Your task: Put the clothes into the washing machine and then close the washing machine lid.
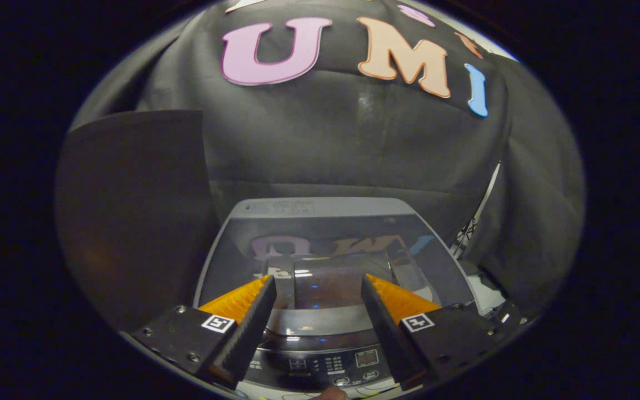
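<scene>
A top-loading washing machine (320, 208) stands below and ahead of me. Its dark glass lid (325, 244) lies flat and closed, mirroring the booth wall and my gripper. The control panel (331, 364) with buttons and a small display runs along the near edge, under my fingers. My gripper (318, 284) hovers over the front part of the lid, open, with nothing between its fingers. I cannot tell whether clothes lie under the reflecting lid.
A dark flat panel (131, 211) stands to the left of the machine. Black cloth hangs behind and to the right. A metal stand (473, 225) and a pale floor patch (484, 297) show at the machine's right side.
</scene>
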`<state>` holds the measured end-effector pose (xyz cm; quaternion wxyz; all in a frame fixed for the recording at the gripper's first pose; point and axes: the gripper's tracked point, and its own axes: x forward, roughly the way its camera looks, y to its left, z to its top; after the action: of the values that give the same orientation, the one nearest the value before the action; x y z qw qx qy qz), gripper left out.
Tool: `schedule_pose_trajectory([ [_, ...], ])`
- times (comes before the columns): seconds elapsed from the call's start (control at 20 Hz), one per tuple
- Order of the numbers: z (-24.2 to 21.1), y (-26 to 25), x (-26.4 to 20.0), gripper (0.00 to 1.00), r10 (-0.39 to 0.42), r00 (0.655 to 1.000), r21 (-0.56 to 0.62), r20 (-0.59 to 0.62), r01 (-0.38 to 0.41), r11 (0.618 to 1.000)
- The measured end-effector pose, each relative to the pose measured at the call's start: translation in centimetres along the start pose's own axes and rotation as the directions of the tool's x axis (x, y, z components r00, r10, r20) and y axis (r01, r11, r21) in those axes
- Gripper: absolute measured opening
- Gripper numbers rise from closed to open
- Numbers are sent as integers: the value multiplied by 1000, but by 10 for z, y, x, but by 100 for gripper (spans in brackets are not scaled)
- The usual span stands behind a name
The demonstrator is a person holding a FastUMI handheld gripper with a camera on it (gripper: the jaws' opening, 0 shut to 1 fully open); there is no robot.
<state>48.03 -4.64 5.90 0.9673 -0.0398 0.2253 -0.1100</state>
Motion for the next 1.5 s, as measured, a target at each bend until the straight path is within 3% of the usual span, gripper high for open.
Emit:
schedule_pose_trajectory([
  [0.6,-19,-36,-45,96,-91,993,49,74,87,995],
  [0.9,-11,-30,-81,98,-43,984,73,174,31,997],
  [1.2,10,-30,-134,97,-17,946,78,323,-9,997],
  [1.5,-8,-2,-167,96,88,925,61,369,-118,991],
])
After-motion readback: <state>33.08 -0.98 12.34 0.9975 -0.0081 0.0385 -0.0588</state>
